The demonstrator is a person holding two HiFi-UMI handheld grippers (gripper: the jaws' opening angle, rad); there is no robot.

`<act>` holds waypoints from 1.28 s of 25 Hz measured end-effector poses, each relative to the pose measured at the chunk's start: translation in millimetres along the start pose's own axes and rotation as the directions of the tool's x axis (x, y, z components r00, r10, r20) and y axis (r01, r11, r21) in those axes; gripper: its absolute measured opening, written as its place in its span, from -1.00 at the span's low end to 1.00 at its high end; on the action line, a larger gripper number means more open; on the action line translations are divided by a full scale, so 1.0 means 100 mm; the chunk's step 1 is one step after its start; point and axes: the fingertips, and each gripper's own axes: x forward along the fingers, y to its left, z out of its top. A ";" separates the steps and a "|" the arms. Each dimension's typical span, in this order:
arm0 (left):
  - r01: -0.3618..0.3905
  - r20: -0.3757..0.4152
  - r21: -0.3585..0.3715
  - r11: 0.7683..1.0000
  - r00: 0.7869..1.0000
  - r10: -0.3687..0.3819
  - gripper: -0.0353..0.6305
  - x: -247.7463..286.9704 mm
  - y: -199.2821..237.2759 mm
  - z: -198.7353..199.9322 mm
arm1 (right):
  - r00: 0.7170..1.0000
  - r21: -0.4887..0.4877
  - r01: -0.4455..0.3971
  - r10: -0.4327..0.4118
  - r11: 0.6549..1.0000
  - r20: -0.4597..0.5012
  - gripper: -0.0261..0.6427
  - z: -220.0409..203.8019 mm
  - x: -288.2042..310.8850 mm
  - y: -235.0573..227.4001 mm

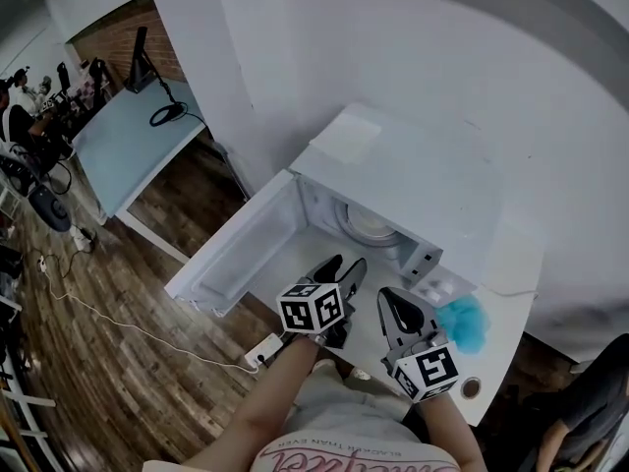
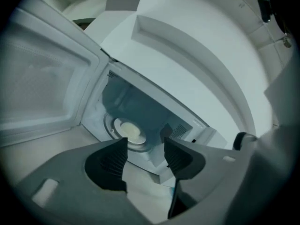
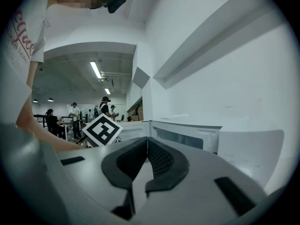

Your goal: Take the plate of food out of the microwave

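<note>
Left tongs (image 2: 146,149): apart, empty.
Right tongs (image 3: 147,144): pressed together, empty.
Plate (image 2: 127,131): inside microwave (image 2: 129,100); likely stiff, slick, breakable.
Hold: pinch near rim, keep level.

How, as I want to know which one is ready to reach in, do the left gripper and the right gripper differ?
The left gripper has its jaws apart; the right gripper has its jaw tips together. The left gripper points into the open microwave at the plate of food; the right gripper points sideways, and its view misses the cavity. Both are empty and sit in front of the microwave.
</note>
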 end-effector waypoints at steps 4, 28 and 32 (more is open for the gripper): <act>-0.069 -0.078 -0.099 0.993 0.995 0.062 -0.20 0.28 0.30 -0.11 | 1.000 0.021 0.013 -0.013 1.000 -0.013 -0.89 -0.05 0.11 -0.06; -0.430 -0.274 -0.337 0.837 0.896 0.350 0.18 1.23 1.15 -0.28 | 0.992 0.090 0.040 -0.029 0.995 -0.121 -0.89 -0.41 0.40 -0.43; -0.441 -0.299 -0.262 0.858 0.883 0.363 0.18 1.19 1.14 -0.26 | 0.992 0.087 0.039 -0.028 0.995 -0.120 -0.89 -0.41 0.40 -0.43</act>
